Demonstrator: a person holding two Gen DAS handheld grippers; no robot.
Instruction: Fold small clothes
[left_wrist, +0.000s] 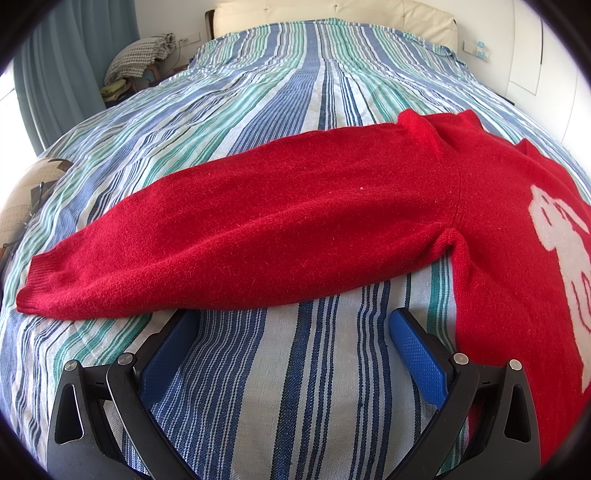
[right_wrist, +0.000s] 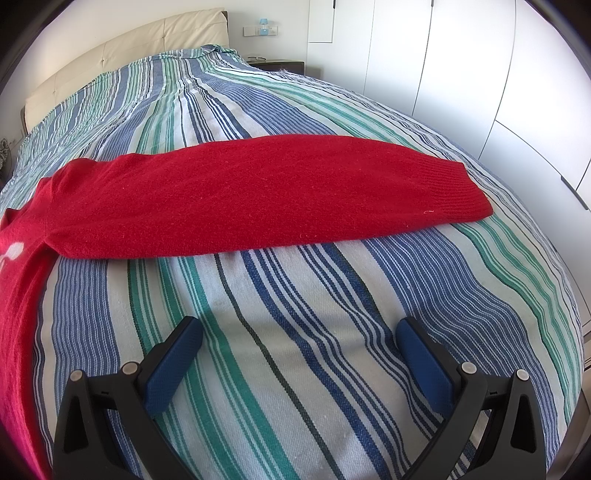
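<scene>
A red knit sweater (left_wrist: 332, 218) with a white figure on its chest lies flat on the striped bedspread (left_wrist: 280, 74), both sleeves stretched out sideways. In the left wrist view one sleeve runs left to a ribbed cuff (left_wrist: 40, 280). My left gripper (left_wrist: 291, 317) is open, low over the bed just below that sleeve; its left blue pad's tip is tucked under the sleeve's lower edge. In the right wrist view the other sleeve (right_wrist: 258, 192) ends in a cuff (right_wrist: 461, 192) at the right. My right gripper (right_wrist: 299, 328) is open over bare bedspread (right_wrist: 295, 295), short of the sleeve.
A cream padded headboard (left_wrist: 332, 14) stands at the far end of the bed. White wardrobe doors (right_wrist: 461, 55) line the right side. A blue curtain (left_wrist: 66, 66) and a chair piled with cloth (left_wrist: 140, 59) are at the left. A dark nightstand (right_wrist: 280, 65) sits by the headboard.
</scene>
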